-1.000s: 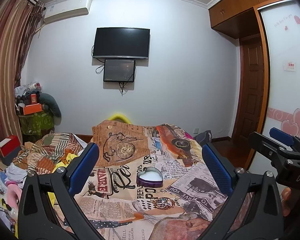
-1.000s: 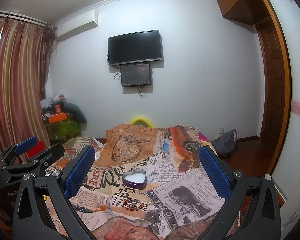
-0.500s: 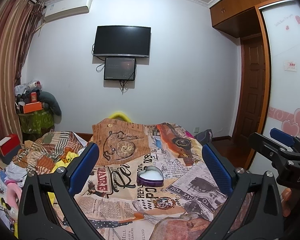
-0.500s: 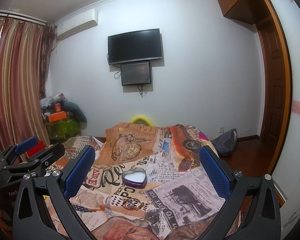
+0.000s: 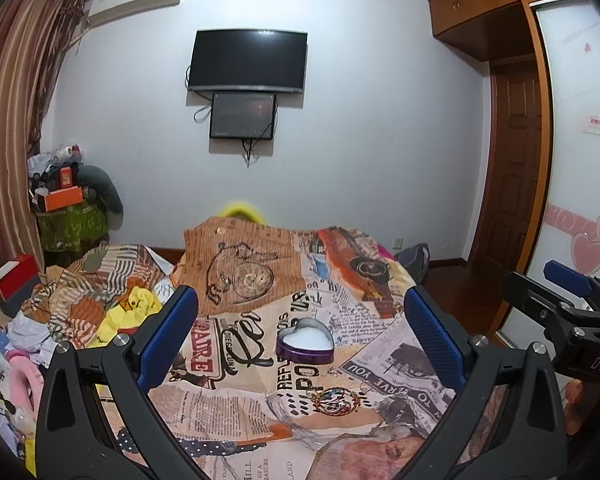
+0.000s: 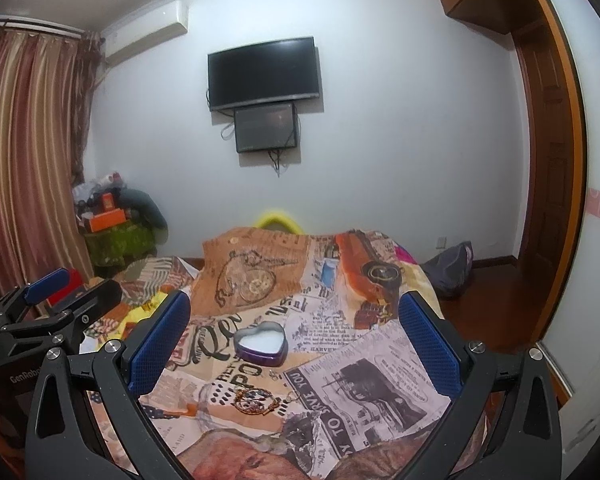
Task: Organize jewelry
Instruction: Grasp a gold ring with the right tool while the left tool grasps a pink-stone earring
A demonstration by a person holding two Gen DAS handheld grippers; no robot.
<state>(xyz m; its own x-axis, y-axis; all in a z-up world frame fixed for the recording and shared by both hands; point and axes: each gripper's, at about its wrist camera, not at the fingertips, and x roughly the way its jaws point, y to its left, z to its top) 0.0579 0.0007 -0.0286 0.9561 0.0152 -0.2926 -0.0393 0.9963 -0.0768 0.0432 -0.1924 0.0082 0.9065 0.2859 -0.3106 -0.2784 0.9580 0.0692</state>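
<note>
Both the left gripper point(image 5: 300, 336) and the right gripper point(image 6: 294, 334) hover spread apart and empty, so the next move is lowering onto the bracelet point(image 5: 335, 399) near the heart tin point(image 5: 305, 340).

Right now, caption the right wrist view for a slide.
Open right gripper hovers over heart tin and bracelet on bedspread.

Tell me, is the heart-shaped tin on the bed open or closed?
Open: the heart-shaped tin has no lid on it, and its white lining shows from above in both views.
</note>
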